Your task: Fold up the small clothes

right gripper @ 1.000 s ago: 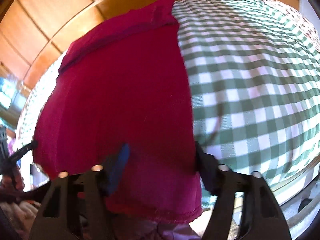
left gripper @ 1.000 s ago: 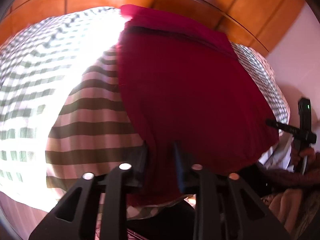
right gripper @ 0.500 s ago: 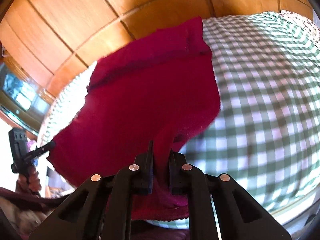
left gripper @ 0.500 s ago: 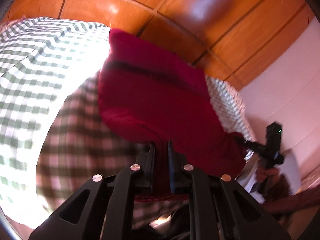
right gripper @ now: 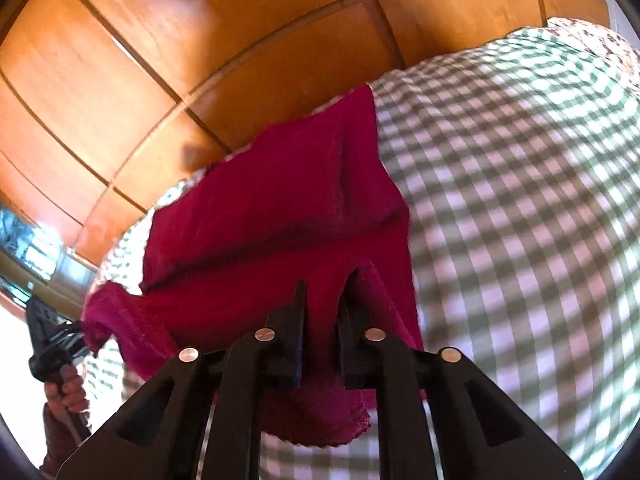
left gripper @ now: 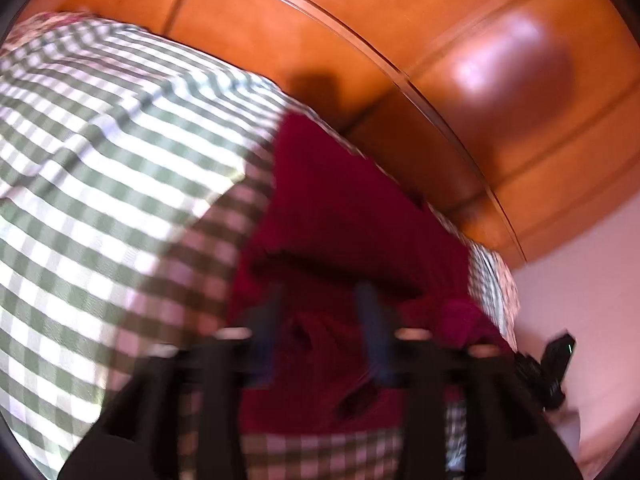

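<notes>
While the crimson knit garment (right gripper: 280,216) is lying on the bed, its near edge is being lifted and doubled back over the rest of the cloth, forming a soft fold across its middle (left gripper: 344,264). The right claw (right gripper: 322,344) is pinching a bunched ridge of this near edge, its two fingers pressed close together with the red fabric filling the narrow gap between them. The left claw (left gripper: 324,344) is sitting with its fingers spread apart over the garment; the left wrist view is motion-blurred, and the cloth is showing between the fingers rather than being clamped. In the right wrist view, the garment's far left corner (right gripper: 100,312) is bunching just beside the left claw's black tool body (right gripper: 48,340), which a hand (right gripper: 66,396) is gripping. Beneath the garment, the green-and-white checked bedsheet (right gripper: 520,200) is covering the bed, part sunlit and part in shadow (left gripper: 100,200). Behind the bed, glossy orange wooden panelling (right gripper: 200,40) is rising, reflecting bright highlights (left gripper: 500,60).
</notes>
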Motion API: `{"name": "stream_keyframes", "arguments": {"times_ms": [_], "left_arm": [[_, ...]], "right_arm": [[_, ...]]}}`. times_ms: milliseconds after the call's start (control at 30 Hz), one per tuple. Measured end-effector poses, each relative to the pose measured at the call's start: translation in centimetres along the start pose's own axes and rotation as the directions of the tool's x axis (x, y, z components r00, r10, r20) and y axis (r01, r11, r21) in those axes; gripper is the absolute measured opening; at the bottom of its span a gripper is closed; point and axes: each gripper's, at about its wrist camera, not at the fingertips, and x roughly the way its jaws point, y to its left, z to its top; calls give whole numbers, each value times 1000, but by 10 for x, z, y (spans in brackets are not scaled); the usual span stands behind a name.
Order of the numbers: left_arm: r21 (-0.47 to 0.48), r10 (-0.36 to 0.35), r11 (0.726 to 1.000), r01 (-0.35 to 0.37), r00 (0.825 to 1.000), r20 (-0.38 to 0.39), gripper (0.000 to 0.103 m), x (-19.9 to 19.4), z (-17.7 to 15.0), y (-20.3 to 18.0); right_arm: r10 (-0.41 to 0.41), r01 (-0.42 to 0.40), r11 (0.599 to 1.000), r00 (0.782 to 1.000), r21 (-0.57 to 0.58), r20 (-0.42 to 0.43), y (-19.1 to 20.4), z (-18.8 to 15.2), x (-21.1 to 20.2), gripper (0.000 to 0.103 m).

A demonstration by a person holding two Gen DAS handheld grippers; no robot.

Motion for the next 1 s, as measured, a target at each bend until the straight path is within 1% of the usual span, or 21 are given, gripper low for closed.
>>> {"name": "stream_keyframes", "arguments": {"times_ms": [33, 67, 100, 133, 200, 267, 333, 433, 467, 500, 533, 567, 600, 667, 700, 733, 800, 833, 867, 1000], "left_arm": [[-11, 0, 1000, 0, 1000, 15, 65, -1, 3, 1], [-15, 3, 1000, -3, 1000, 22, 65, -1, 6, 3], [-11, 10, 1000, -10, 1000, 25, 65, -1, 7, 3], [2, 19, 1000, -19, 999, 28, 65, -3, 4, 5], [41, 19, 999, -20, 1000, 19, 65, -9, -6, 9], [106, 30, 994, -30, 1000, -4, 67, -10, -21, 12], [139, 45, 990, -39, 998, -41, 67, -9, -37, 19], [163, 53, 986, -37, 994, -95, 66, -6, -61, 26], [167, 60, 985, -41, 992, -110, 63, -2, -67, 27], [170, 66, 984, -45, 990, -122, 51, 1, -71, 26], [184, 74, 982, -47, 987, -144, 44, 7, -76, 23], [201, 102, 977, -73, 985, -139, 40, 9, -78, 21], [220, 128, 971, -99, 984, -125, 30, 12, -78, 18], [214, 125, 972, -96, 984, -125, 24, 16, -76, 16], [212, 128, 972, -100, 984, -121, 21, 16, -75, 14], [229, 135, 968, -107, 984, -112, 20, 14, -77, 11], [255, 143, 960, -113, 984, -102, 18, 11, -79, 7], [265, 142, 958, -111, 985, -100, 18, 7, -82, 6], [269, 139, 957, -108, 985, -99, 18, 4, -84, 6], [278, 144, 954, -110, 984, -105, 18, -9, -95, 9]], "right_arm": [[13, -13, 1000, 1000, 11, 5, -1, 5, 1, 37], [18, -19, 1000, 1000, 20, 21, -2, 9, -1, 67], [21, -22, 999, 999, 29, 47, -2, 11, -4, 80], [23, -27, 999, 996, 45, 89, -5, 13, -12, 87], [44, -51, 996, 993, 69, 109, -11, 16, -19, 87], [33, -44, 995, 992, 88, 119, -21, 8, -27, 90], [24, -32, 996, 995, 85, 93, -31, -9, -32, 90], [-5, 1, 997, 998, 73, 57, -41, -36, -32, 90], [-22, 20, 998, 999, 59, 36, -43, -48, -29, 90], [-30, 29, 998, 999, 51, 27, -44, -54, -26, 90], [-44, 43, 998, 999, 44, 18, -44, -60, -21, 89], [-55, 54, 998, 998, 43, 12, -45, -63, -14, 85], [-61, 61, 997, 998, 42, 8, -46, -66, -9, 82], [-84, 83, 996, 996, 25, 13, -42, -65, 3, 67], [-84, 84, 996, 996, 18, 10, -40, -63, 9, 62], [-78, 78, 997, 997, 20, 2, -39, -62, 12, 48], [-99, 100, 995, 995, 12, -28, -34, -59, 16, 36], [-92, 92, 996, 995, 3, -33, -33, -60, 15, 28], [-87, 87, 996, 996, -7, -36, -31, -62, 12, 25], [-86, 83, 995, 995, -51, -46, -24, -76, -4, 23]]}}
